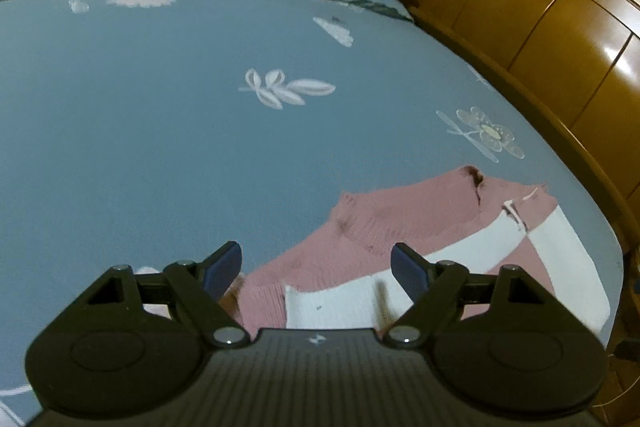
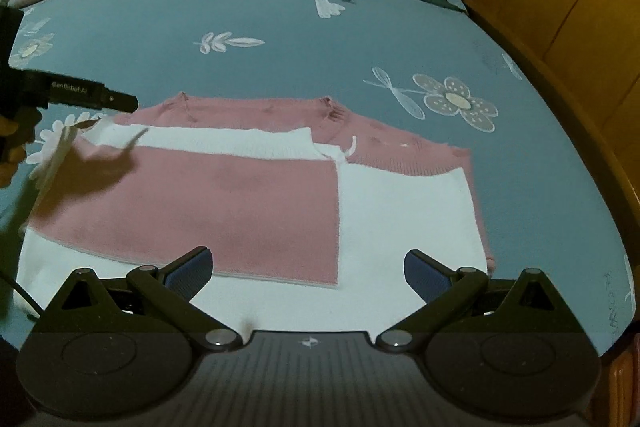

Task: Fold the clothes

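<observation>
Both the left gripper (image 1: 316,267) and right gripper (image 2: 308,271) hang released above the pink-and-white sweater (image 2: 240,195) on the bed (image 2: 280,67).

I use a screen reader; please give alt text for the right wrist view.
A pink and white sweater lies flat on a blue floral bedsheet. The right gripper hovers open above its near edge, and the left gripper enters from the left.

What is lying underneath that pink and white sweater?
The pink and white sweater lies flat on a blue bedsheet printed with white flowers. The sheet shows all around it. Whatever print or item sits directly beneath the sweater is covered and cannot be seen.
</observation>
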The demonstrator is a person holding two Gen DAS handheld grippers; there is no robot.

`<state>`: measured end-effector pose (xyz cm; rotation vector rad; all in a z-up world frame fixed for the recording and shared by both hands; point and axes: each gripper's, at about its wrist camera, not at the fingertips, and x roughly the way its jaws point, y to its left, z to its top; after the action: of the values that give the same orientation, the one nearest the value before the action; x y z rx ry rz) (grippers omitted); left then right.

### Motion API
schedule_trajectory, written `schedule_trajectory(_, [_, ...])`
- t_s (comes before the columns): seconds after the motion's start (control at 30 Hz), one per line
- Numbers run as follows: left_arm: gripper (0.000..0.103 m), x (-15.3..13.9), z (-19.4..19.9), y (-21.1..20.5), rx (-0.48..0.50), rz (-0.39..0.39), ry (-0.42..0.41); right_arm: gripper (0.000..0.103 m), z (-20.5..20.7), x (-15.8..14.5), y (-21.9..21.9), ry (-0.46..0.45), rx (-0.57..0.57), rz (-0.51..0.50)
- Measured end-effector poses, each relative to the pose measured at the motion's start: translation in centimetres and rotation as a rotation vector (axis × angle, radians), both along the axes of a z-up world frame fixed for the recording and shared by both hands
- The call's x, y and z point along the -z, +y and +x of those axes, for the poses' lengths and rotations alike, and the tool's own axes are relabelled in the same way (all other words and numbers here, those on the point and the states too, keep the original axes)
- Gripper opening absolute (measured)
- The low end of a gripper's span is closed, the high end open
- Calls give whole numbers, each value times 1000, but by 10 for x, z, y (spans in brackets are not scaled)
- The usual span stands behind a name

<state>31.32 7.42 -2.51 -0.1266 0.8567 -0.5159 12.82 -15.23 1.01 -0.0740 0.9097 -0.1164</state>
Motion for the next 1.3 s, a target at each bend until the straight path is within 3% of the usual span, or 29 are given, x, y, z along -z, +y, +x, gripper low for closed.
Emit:
schedule_trajectory(0.23, [84, -19, -25, -5, 68, -40, 8, 103, 2, 4, -1, 1, 12, 28])
schedule_trajectory(0.4, [85, -7, -49, -14, 134, -50, 80, 103, 9, 6, 2, -5, -9, 47])
schedule_trajectory(0.53, [85, 12, -60, -14, 124, -17, 117, 103, 12, 7, 9, -7, -39, 41])
schedule_trajectory(0.7, [85, 9, -58, -4, 93, -42, 111, 103, 14, 6, 7, -12, -44, 44])
schedule_trajectory(0.93, [86, 1, -58, -11, 136, -44, 94, 103, 15, 7, -12, -20, 10, 64])
schedule_trajectory(1.03, [86, 11, -58, -17, 118, -5, 130, 103, 15, 9, -28, -24, 61, 83])
schedule_trajectory(1.3, [86, -5, -63, -23, 104, -6, 92, 103, 15, 13, -72, -62, 160, 163])
